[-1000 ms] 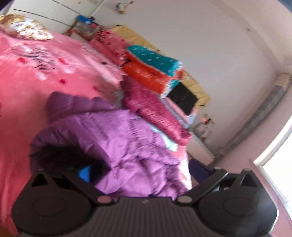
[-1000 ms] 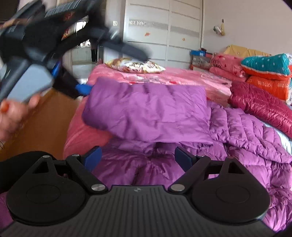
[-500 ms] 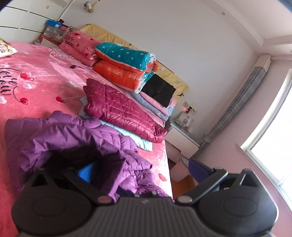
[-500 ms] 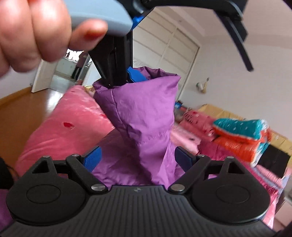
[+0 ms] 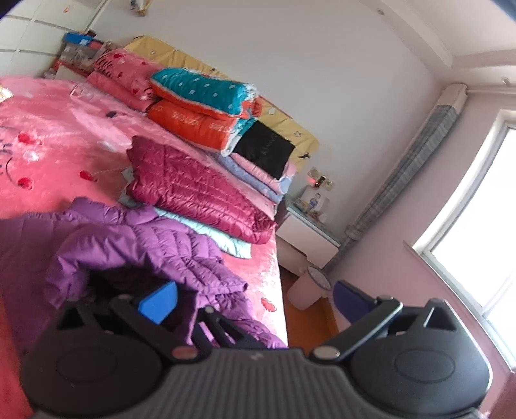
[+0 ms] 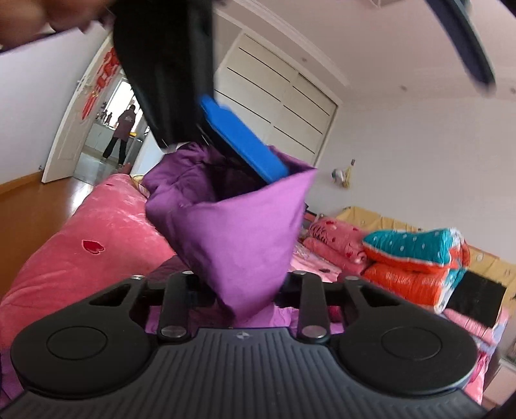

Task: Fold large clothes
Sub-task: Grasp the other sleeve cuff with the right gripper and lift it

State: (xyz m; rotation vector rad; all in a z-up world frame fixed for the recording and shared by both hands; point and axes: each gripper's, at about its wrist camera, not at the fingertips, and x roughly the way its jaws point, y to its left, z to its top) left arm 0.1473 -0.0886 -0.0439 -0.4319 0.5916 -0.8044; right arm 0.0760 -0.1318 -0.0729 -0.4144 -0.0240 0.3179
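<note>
- Here the left gripper [image 5: 254, 301] has its jaws spread wide and clamps nothing; its left blue pad [image 5: 158, 301] is tucked under a raised fold of the purple down jacket [image 5: 154, 245], while the other finger stands clear over the floor beside the bed
- In the right wrist view that same pad reaches down into an open pocket of the purple cloth and holds a corner of it up above the bed, with a hand [image 6: 38, 19] blurred at the top left edge
- The right gripper [image 6: 246, 290] is closing its jaws, drawn in against both sides of the hanging tip of that corner; the pads themselves are hidden behind the cloth
- The rest of the jacket lies crumpled on the near part of the pink bedspread [image 5: 58, 129], close to the bed's edge
- Just beyond it a folded maroon quilted jacket [image 5: 193, 190] rests on a pale blue garment [image 5: 225, 241]
- Further back, a teal dotted quilt [image 5: 200, 90] lies on an orange quilt [image 5: 193, 124], next to a black folded item [image 5: 264, 150]
- A white nightstand [image 5: 306, 235] stands beside the bed, near the bright window [image 5: 483, 225]
- A white wardrobe [image 6: 277, 106] fills the far wall, and a person [image 6: 121, 135] stands beyond the open doorway
</note>
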